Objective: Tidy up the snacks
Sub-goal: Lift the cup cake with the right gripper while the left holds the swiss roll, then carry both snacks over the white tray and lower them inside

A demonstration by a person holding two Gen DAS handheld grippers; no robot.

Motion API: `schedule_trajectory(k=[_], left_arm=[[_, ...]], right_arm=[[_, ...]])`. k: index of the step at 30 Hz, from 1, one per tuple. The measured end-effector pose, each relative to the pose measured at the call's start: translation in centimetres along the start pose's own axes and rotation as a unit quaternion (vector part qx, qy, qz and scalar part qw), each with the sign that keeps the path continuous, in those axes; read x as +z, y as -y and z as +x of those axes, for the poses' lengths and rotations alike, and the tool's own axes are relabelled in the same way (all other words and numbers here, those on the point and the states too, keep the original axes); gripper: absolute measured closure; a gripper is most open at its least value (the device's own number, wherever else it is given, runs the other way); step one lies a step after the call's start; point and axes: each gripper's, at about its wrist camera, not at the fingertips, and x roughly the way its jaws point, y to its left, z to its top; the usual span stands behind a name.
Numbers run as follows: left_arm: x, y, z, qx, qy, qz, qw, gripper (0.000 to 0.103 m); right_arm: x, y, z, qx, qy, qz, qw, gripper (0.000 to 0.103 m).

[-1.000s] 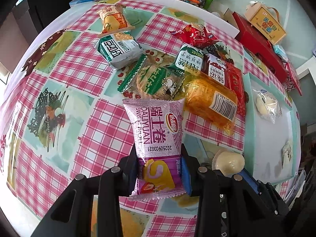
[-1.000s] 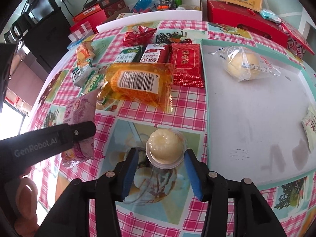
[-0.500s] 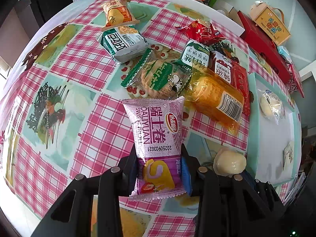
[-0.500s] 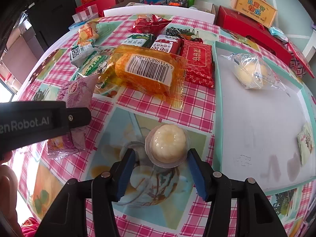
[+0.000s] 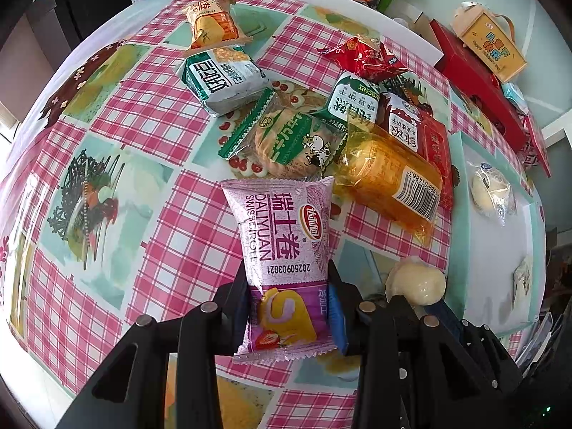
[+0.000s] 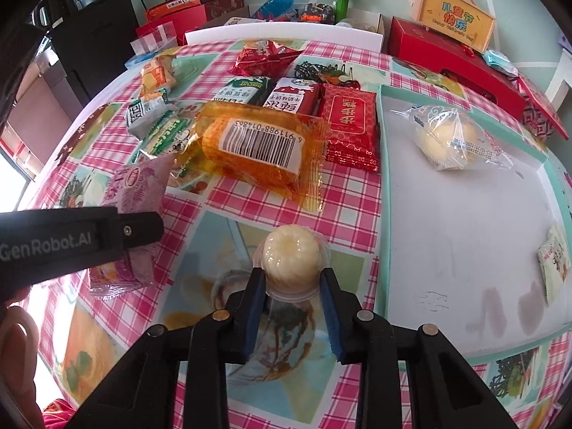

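Note:
My left gripper point(image 5: 287, 286) is shut on a purple Swiss-roll pack point(image 5: 282, 228), which stands up between the fingers above the checked tablecloth. The same pack point(image 6: 137, 186) shows at the left of the right wrist view, behind a black finger point(image 6: 82, 239) of the left gripper. My right gripper point(image 6: 291, 279) points down at a pale yellow jelly cup point(image 6: 290, 254) on the cloth. Its jaws are closing on the cup, and the blue pads touch the cup's sides. The cup point(image 5: 416, 280) also shows to the right of the left gripper.
A white tray with a teal rim point(image 6: 464, 214) lies right of the cup, holding a wrapped bun point(image 6: 447, 136) and a small sachet point(image 6: 556, 261). An orange pack point(image 6: 257, 143), red packs point(image 6: 350, 121) and biscuit packs point(image 5: 228, 75) crowd the cloth behind. Red boxes point(image 6: 454, 53) stand at the back.
The right gripper's jaws have come together onto the jelly cup, which earlier sat loose between them. The left gripper still holds the purple pack in the same place.

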Motion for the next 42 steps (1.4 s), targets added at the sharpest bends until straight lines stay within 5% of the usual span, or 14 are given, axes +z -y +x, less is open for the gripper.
schedule_trajectory(k=[8,12,17,18,19,31,42], left_arm=[[0.0,0.0,0.0,-0.001,0.0,-0.001,1.0,0.064],[-0.1,0.0,-0.1,-0.003,0.0,-0.002,1.0,0.064],[-0.1,0.0,0.0,-0.002,0.0,-0.002,1.0,0.064],[-0.1,0.0,-0.1,-0.002,0.0,-0.002,1.0,0.064],[-0.1,0.0,0.0,-0.003,0.0,-0.002,1.0,0.064],[0.0,-0.1,-1.7,-0.011,0.023,-0.004,0.9997,0.064],[-0.3,1.1,-6.1,-0.016,0.094,0.013,0.9953,0.064]], right_arm=[[0.4,0.3,0.1,0.009,0.005,0.006,1.0,0.065],[0.9,0.2,-0.2,0.01,0.02,0.008,1.0,0.049],[1.1,0.6,0.1,0.01,0.02,0.02,1.0,0.052],[1.1,0.8,0.3,0.018,0.018,0.026,0.999,0.064],[1.1,1.0,0.3,0.022,0.018,0.033,0.999,0.064],[1.1,0.9,-1.9,0.034,0.055,0.032,0.997,0.065],[1.5,1.8,-6.1,0.044,0.11,0.044,0.992,0.065]])
